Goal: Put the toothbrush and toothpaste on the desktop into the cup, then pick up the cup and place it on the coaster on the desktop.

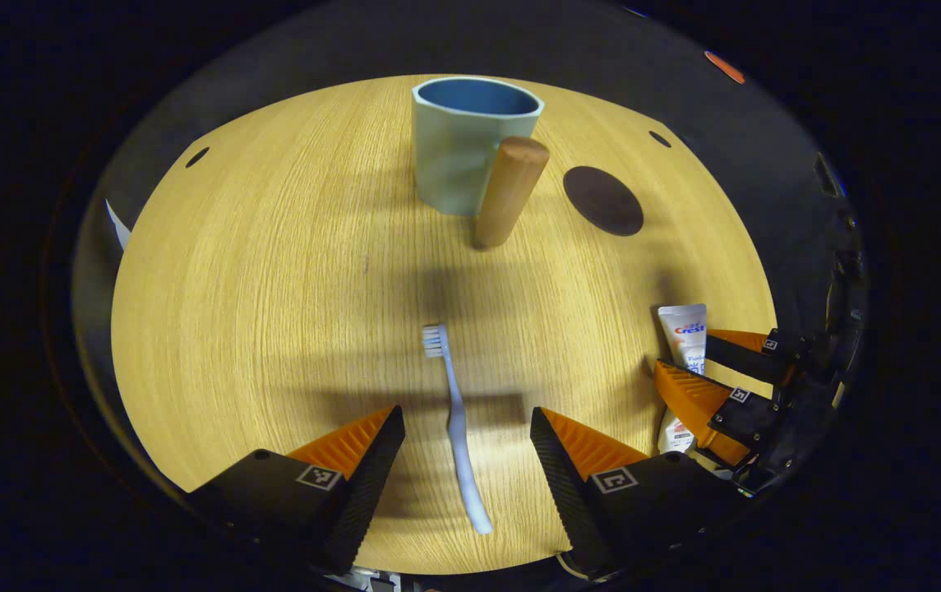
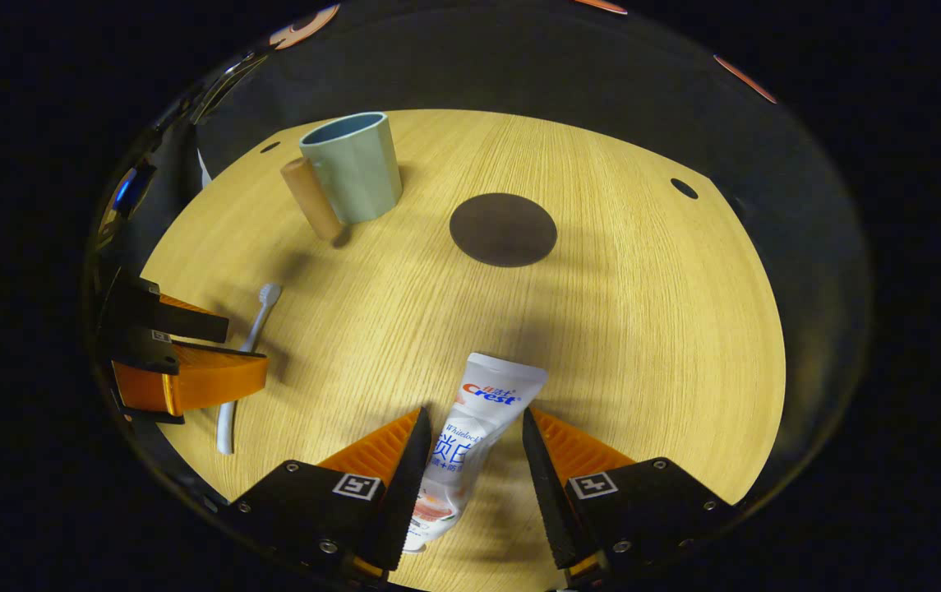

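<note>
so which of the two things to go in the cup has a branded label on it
The toothpaste tube, white with printed branding, lying between the open right tongs. The toothbrush is plain pale blue, no print.

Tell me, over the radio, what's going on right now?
Left gripper open, straddling toothbrush. Right gripper open around toothpaste. Cup empty, coaster bare. Nothing in the way.

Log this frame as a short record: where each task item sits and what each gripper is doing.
toothbrush: flat on the desktop, between the open jaws of the left gripper
toothpaste tube: flat on the desktop, between the open jaws of the right gripper
cup: upright, wooden handle, nothing seen inside
coaster: dark, round, bare, beside the cup
</note>
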A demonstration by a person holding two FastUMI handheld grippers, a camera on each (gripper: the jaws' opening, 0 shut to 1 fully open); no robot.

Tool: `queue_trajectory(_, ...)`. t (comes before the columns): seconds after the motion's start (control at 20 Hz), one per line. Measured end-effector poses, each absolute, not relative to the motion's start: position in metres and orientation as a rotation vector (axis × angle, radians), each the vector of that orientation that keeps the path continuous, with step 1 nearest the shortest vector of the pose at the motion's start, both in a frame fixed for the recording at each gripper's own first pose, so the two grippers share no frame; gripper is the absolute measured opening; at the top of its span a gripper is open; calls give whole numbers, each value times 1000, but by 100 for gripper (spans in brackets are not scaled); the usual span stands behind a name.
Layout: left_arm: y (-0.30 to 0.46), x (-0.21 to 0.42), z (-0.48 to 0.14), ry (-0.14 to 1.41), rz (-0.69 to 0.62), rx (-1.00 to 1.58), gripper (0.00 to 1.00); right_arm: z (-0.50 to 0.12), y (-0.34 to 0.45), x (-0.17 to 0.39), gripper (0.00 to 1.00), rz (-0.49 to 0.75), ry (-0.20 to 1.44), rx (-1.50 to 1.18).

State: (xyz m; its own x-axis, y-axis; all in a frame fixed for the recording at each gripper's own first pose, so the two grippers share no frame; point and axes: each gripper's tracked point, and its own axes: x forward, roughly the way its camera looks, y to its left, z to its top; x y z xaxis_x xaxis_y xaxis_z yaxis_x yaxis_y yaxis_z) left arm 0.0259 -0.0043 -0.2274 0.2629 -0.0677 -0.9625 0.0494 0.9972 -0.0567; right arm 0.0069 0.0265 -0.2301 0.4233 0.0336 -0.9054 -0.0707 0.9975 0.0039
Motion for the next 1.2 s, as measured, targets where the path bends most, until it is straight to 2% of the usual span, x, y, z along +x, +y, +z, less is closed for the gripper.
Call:
queue_trajectory(0.05,-2,28,-230,1313,-65,-8,93,-231,26,10,68,67,1129,-22)
queue_trajectory(0.1,0,29,-223,1313,-59,0,83,-231,25,10,64,70,1137,-11)
queue_trajectory(0.2,-1,31,-228,1320,-39,11,76,-233,24,9,57,82,1140,-7)
queue_trajectory(0.25,-1,30,-231,1322,-33,21,73,-233,25,9,48,92,1140,-1)
queue_trajectory(0.35,1,30,-234,1332,-2,42,50,-233,25,10,33,101,1137,2)
queue_trajectory(0.4,2,29,-234,1336,7,38,35,-233,28,9,25,109,1141,34)
queue_trajectory(0.45,3,31,-236,1328,15,34,27,-234,28,8,20,106,1145,51)
queue_trajectory(0.5,2,32,-237,1323,19,18,11,-235,28,9,19,107,1142,51)
queue_trajectory(0.6,0,33,-232,1308,15,4,11,-234,28,9,18,107,1133,36)
queue_trajectory(0.65,3,32,-236,1308,11,12,8,-233,29,10,18,109,1125,28)
queue_trajectory(1.2,19,47,-206,1203,-8,19,8,-213,31,17,18,126,1088,58)
